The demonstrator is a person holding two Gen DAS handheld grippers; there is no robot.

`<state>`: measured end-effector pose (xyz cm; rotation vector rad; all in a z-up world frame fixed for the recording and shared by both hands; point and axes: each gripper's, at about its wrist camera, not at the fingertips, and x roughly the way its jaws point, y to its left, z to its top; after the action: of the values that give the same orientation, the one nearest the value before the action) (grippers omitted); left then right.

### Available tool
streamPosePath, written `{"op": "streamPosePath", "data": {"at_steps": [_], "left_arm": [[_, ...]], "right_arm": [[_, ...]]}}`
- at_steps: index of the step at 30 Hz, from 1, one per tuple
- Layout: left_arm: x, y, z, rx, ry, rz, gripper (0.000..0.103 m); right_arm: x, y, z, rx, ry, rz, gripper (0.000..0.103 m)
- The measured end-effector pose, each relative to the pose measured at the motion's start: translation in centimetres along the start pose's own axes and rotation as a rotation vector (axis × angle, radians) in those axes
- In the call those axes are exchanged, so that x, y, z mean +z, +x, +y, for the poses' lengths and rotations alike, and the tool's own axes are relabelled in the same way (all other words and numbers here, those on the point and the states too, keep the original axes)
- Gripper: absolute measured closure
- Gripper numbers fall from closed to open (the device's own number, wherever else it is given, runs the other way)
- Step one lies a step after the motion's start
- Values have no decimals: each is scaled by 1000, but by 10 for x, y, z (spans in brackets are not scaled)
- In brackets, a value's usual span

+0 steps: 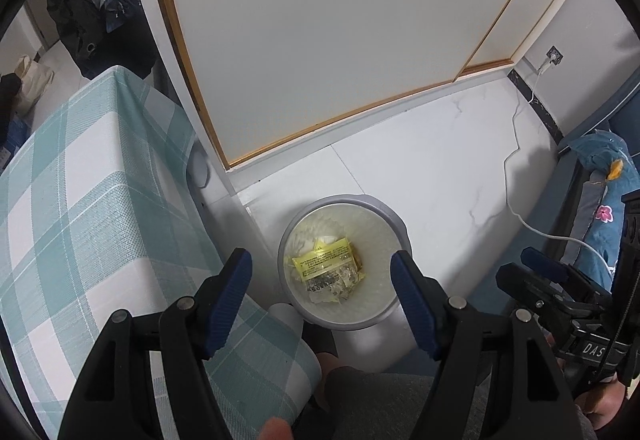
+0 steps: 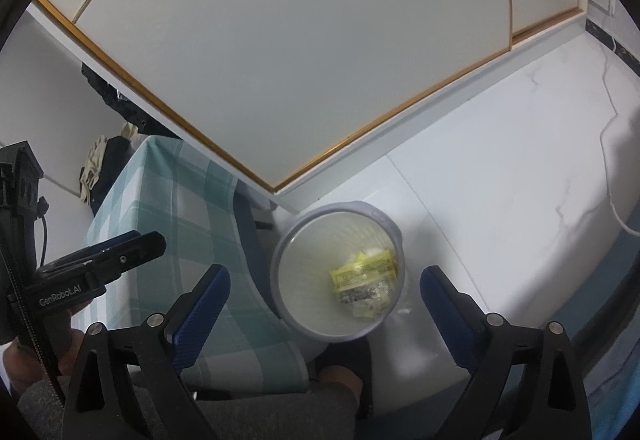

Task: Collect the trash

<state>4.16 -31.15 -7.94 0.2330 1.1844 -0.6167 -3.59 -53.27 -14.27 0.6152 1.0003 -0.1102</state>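
A yellow wrapper (image 1: 326, 260) lay with crumpled clear plastic at the bottom of the grey trash bin (image 1: 376, 210), which stood on the white marble floor (image 1: 440, 160) just beside the table's teal checked cloth (image 1: 80, 200). Above it, the left gripper (image 1: 322, 296) and right gripper (image 2: 324, 304) hung with jaws spread wide, holding nothing.
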Motion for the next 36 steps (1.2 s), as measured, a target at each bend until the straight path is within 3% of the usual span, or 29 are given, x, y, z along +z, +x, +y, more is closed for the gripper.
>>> {"op": "streamPosePath", "data": {"at_steps": [36], "left_arm": [[-3,-6,2,4,-14,-7,34]], "right_arm": [[-3,-5,0,-25,16,-20,5]]}}
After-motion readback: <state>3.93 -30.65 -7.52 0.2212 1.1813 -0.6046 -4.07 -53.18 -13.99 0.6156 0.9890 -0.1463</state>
